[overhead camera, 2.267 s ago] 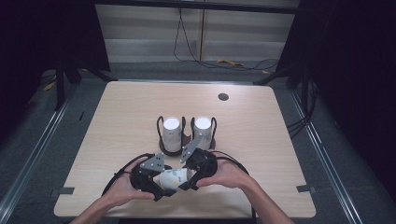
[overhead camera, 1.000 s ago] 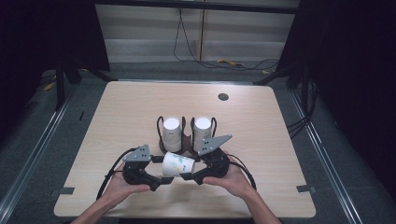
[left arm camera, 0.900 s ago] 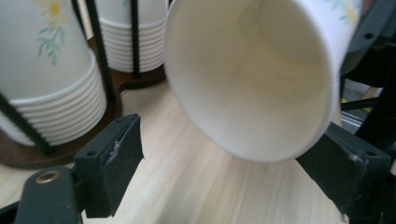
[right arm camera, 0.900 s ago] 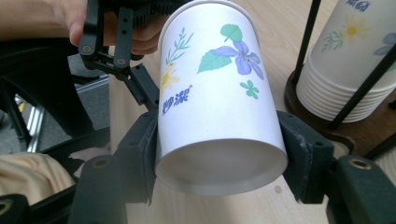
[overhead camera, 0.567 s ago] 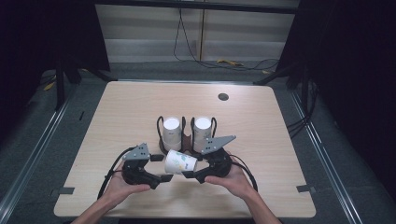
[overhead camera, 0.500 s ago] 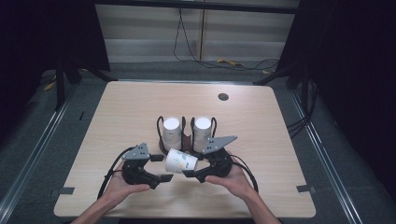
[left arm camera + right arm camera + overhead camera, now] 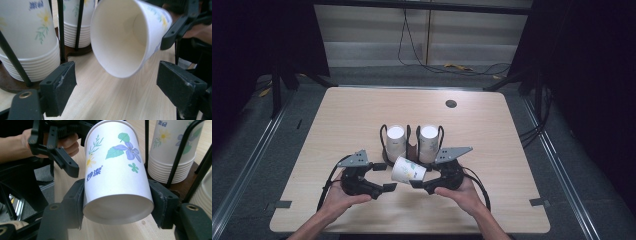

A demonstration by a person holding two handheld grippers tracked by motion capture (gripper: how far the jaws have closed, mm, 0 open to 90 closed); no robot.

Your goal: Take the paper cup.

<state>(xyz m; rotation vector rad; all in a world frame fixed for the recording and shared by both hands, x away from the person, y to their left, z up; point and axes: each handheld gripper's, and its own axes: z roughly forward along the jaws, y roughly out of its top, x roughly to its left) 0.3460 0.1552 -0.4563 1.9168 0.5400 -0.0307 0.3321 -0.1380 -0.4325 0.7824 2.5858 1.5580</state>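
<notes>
Lifted off the stacks since earlier, a paper cup (image 7: pixel 408 170) hangs sideways near the table's (image 7: pixel 492 130) front edge, pinched by the right gripper (image 7: pixel 416 184); left gripper (image 7: pixel 387 187) spread, ready to take it.

Cup stacks (image 7: pixel 30 40): tops cut off by the upper edge in the left gripper view; in the right gripper view one stack (image 7: pixel 172 152) runs past the top edge.
Paper cup (image 7: pixel 116 172): its open mouth faces away in the right gripper view, so the inside is hidden there.
Holder base (image 7: pixel 7 82): partly behind a pad of the left gripper (image 7: pixel 122 87).
Dark round spot (image 7: pixel 451 103) on the counter (image 7: pixel 362 115): too small to tell what it is.
Forearms: cut off by the high view's bottom edge.
</notes>
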